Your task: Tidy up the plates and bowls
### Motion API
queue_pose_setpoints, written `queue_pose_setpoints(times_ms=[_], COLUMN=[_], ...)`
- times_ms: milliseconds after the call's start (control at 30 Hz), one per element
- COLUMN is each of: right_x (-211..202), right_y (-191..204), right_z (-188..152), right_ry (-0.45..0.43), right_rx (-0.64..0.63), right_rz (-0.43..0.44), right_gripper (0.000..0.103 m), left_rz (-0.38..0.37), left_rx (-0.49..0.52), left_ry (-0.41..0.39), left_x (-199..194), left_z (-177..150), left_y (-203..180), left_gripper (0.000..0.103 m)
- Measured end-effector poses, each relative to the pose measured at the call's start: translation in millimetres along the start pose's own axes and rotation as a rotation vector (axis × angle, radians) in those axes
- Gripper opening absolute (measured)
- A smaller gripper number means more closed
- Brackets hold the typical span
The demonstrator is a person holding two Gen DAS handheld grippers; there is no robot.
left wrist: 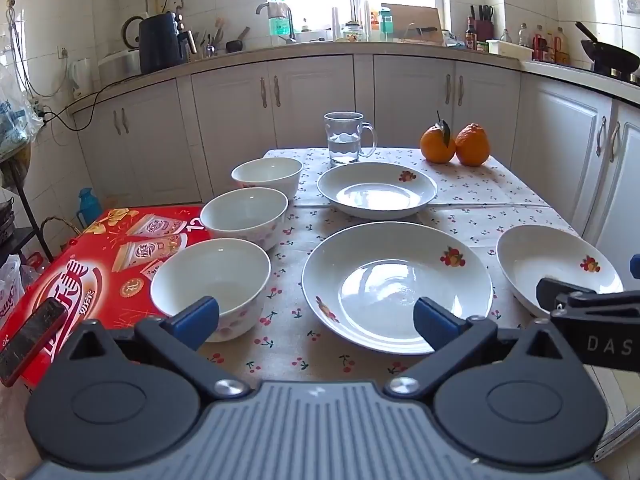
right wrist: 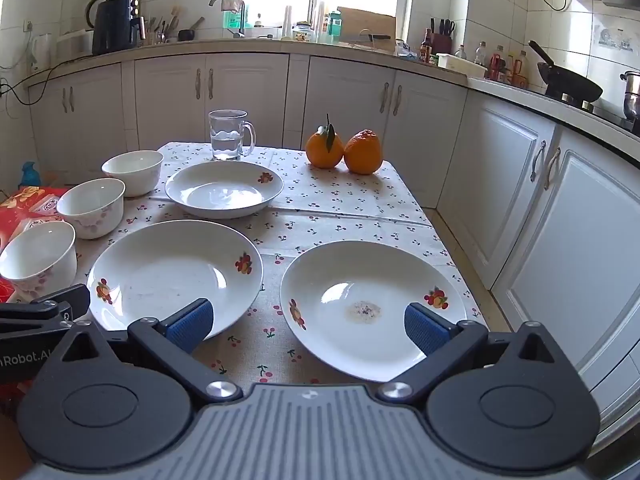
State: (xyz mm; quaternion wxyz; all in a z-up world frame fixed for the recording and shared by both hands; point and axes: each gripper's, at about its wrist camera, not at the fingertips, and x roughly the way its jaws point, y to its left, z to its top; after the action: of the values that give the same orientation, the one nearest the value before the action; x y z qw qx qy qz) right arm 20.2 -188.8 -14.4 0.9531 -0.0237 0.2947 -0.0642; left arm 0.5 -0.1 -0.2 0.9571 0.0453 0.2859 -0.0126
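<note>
Three white plates with fruit prints lie on the cherry-print table: a far one (left wrist: 376,190) (right wrist: 224,188), a middle one (left wrist: 396,284) (right wrist: 172,272), and a near right one (left wrist: 556,268) (right wrist: 372,308) with a small stain. Three white bowls stand in a row on the left: near (left wrist: 212,286) (right wrist: 38,258), middle (left wrist: 244,216) (right wrist: 92,206), far (left wrist: 267,176) (right wrist: 133,171). My left gripper (left wrist: 316,320) is open and empty, hovering before the near bowl and middle plate. My right gripper (right wrist: 308,326) is open and empty over the near edge of the right plate.
A glass mug of water (left wrist: 347,138) (right wrist: 229,135) and two oranges (left wrist: 454,144) (right wrist: 344,151) stand at the table's far end. A red carton (left wrist: 80,280) with a phone (left wrist: 28,340) on it lies left of the table. Kitchen cabinets (right wrist: 540,208) run behind and to the right.
</note>
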Motion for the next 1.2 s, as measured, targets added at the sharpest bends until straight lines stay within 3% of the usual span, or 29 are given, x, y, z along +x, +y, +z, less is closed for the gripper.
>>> queue_pose_setpoints(times_ms=[1200], right_x=[-1.1], right_y=[4.0], right_z=[0.9], right_ry=[0.001], right_rx=[-0.013], right_rz=[0.012], right_gripper=[0.103], left_rz=[0.010], left_rx=[-0.017], left_ry=[0.018], left_x=[2.0], left_z=[0.1], left_y=[3.1], left_gripper=[0.102])
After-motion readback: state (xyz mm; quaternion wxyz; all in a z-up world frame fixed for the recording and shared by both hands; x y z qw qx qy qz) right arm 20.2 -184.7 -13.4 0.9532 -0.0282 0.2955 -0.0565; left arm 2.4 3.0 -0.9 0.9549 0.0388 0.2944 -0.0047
